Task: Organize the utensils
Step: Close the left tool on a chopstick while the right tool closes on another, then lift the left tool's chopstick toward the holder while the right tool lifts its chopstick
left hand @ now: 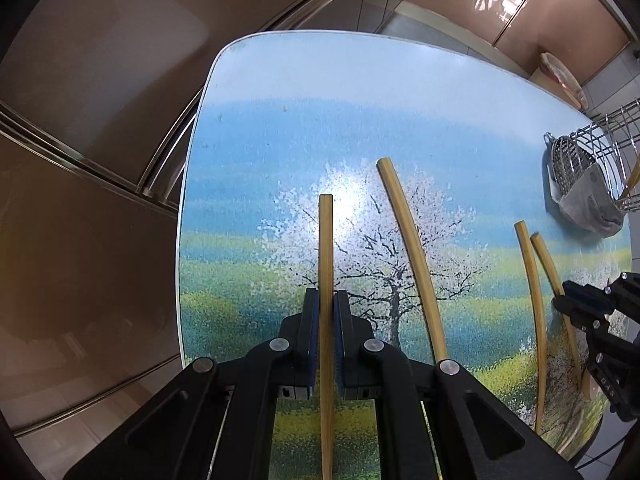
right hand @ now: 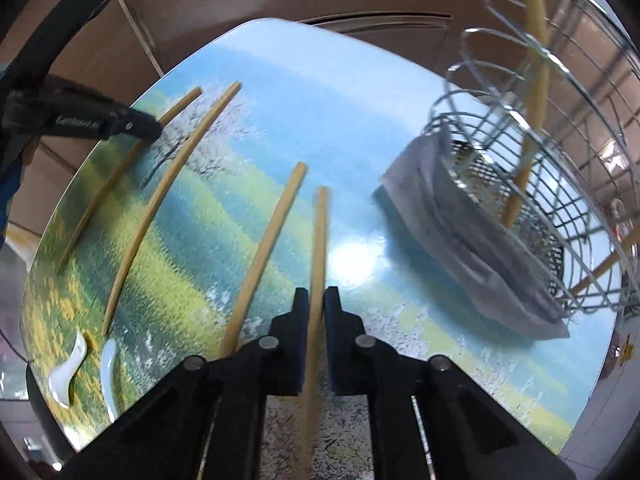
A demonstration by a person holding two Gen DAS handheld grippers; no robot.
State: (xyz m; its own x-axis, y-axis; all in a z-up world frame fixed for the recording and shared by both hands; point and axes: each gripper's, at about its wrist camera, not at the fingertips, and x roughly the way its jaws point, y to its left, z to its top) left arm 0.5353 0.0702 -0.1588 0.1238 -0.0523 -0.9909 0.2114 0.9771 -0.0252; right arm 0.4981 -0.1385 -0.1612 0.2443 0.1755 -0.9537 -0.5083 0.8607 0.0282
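Chopsticks: at least one (right hand: 532, 92) stands in the wire rack (right hand: 580, 184). Four lie on the surface (left hand: 280, 120). Left gripper (left hand: 326, 300) fingers pinch one (left hand: 326, 248); right gripper (right hand: 316, 300) fingers pinch another (right hand: 320, 240). Two spoons (right hand: 68, 368) remain unsorted.

You have the table (left hand: 280, 92) under everything, its top printed with a blossoming tree (left hand: 384, 248), green fields and blue sky. Brown glossy cabinets (left hand: 100, 80) stand beyond the table's far edge and along its left side. A grey cloth (right hand: 460, 240) lies on the table, right of the tree, partly rumpled.
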